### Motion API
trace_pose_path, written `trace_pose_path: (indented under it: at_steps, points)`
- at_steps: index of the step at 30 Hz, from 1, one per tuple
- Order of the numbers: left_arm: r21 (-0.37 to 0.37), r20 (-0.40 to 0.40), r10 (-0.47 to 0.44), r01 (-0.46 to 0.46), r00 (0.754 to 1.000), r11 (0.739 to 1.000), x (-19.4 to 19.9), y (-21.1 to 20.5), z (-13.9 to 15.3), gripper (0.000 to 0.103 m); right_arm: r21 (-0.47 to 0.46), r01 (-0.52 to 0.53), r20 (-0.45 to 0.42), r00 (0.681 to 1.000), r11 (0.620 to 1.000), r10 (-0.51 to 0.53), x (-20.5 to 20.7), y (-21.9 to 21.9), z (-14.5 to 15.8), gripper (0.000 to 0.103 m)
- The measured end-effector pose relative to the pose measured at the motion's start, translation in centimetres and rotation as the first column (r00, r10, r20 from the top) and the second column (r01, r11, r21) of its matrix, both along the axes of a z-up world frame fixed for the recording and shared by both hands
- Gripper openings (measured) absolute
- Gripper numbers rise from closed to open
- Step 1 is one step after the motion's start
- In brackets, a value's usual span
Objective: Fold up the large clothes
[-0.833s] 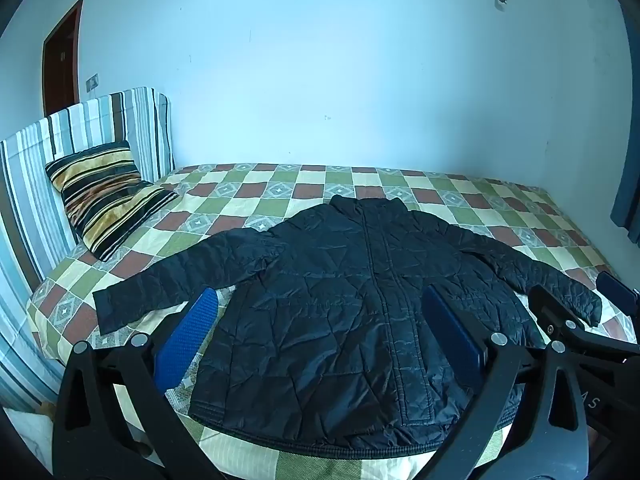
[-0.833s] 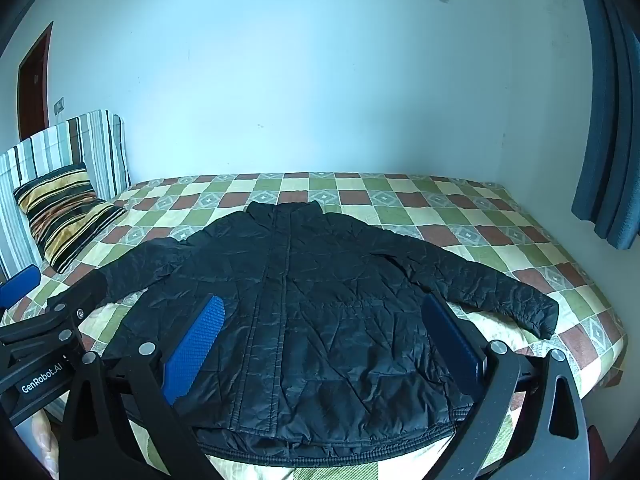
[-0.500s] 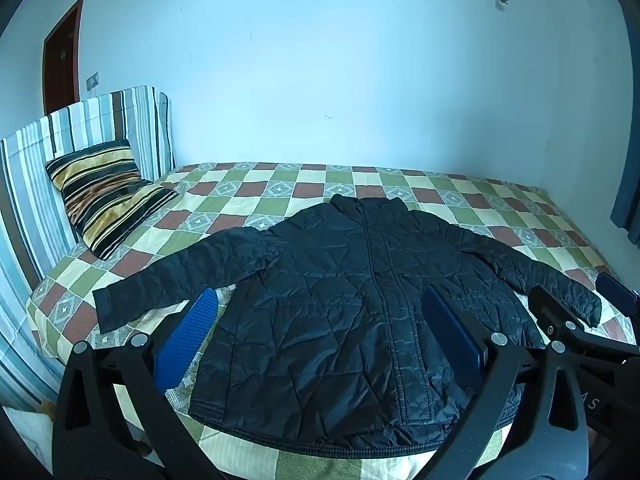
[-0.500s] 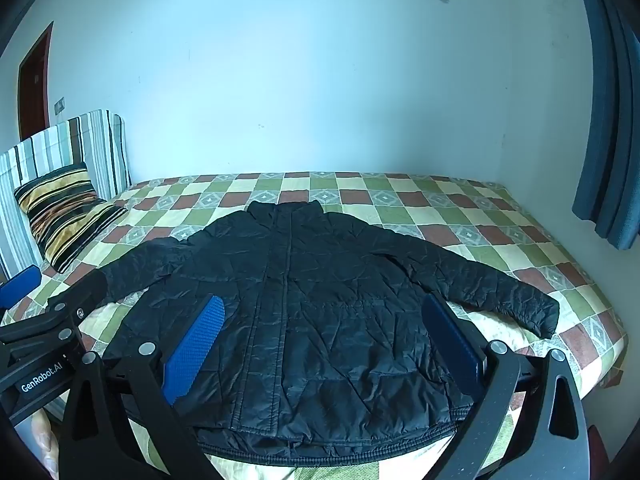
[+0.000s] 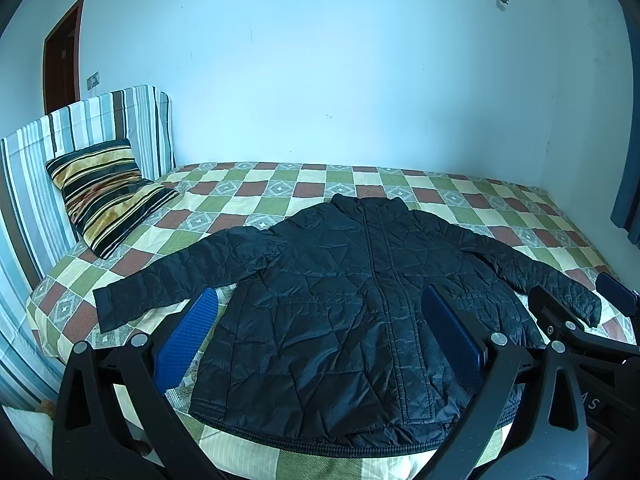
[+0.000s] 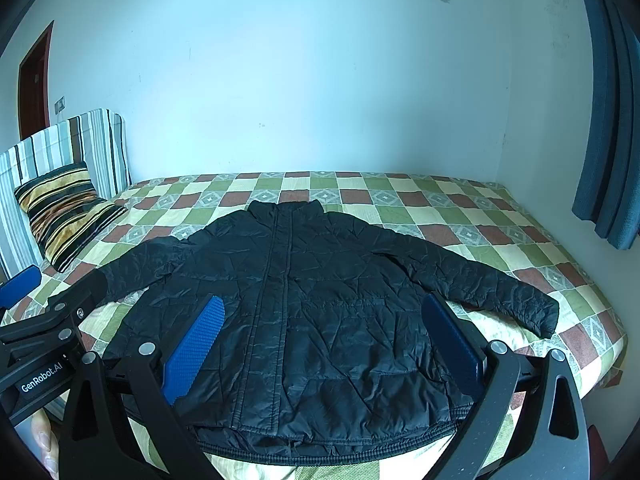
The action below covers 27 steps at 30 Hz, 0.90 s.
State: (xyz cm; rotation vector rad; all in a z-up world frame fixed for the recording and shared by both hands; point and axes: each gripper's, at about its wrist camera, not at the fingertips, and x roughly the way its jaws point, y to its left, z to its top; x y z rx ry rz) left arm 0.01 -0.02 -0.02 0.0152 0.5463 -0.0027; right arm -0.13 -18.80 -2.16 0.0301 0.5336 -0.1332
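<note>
At the bottom of both views the two grippers hang side by side above the near edge of the bed, neither touching anything. The left gripper (image 5: pixel 318 332) has its blue pads spread wide with nothing between them, and the right gripper (image 6: pixel 322 334) is just as wide and just as empty. I'd guess they are held back and open like this to size up the garment before reaching for a first hold. Just beyond them, filling the lower middle of each frame, the black quilted jacket (image 5: pixel 360 292) lies flat on its back, zipped, hem toward the grippers and collar away. Both sleeves are spread outward, one toward the lower left of the left view (image 5: pixel 172 276), the other toward the right edge of the right view (image 6: pixel 492 284). Laid out this way it looks ready for folding, which has not begun; the sleeves seem the natural first things to bring in. It rests on a checked bedspread (image 5: pixel 460 196) of green, cream and rust squares that covers the whole bed. Farther back at the left a striped pillow (image 5: pixel 100 196) leans against a striped headboard (image 5: pixel 72 128). Behind stands a bare pale wall, a brown door (image 5: pixel 64 52) at upper left, and a blue curtain (image 6: pixel 612 120) at the right.
</note>
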Motion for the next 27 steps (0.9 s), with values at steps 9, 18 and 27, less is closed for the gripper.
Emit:
trace_pose_path:
  at_steps: [9, 18, 27]
  points:
    - [-0.001, -0.001, 0.000, 0.000, 1.000, 1.000, -0.02, -0.02, 0.01, 0.101, 0.000, -0.001, 0.000, 1.000, 1.000, 0.001, -0.02, 0.01, -0.03, 0.098]
    - [-0.002, -0.001, 0.001, -0.001, 1.000, 1.000, 0.00, 0.34, -0.23, 0.101, 0.000, -0.001, 0.001, 1.000, 1.000, 0.001, -0.02, 0.08, -0.06, 0.098]
    - [-0.003, -0.001, 0.000, 0.000, 1.000, 1.000, -0.27, 0.36, -0.38, 0.101, 0.000, -0.001, 0.000, 1.000, 1.000, 0.001, 0.00, 0.04, -0.07, 0.098]
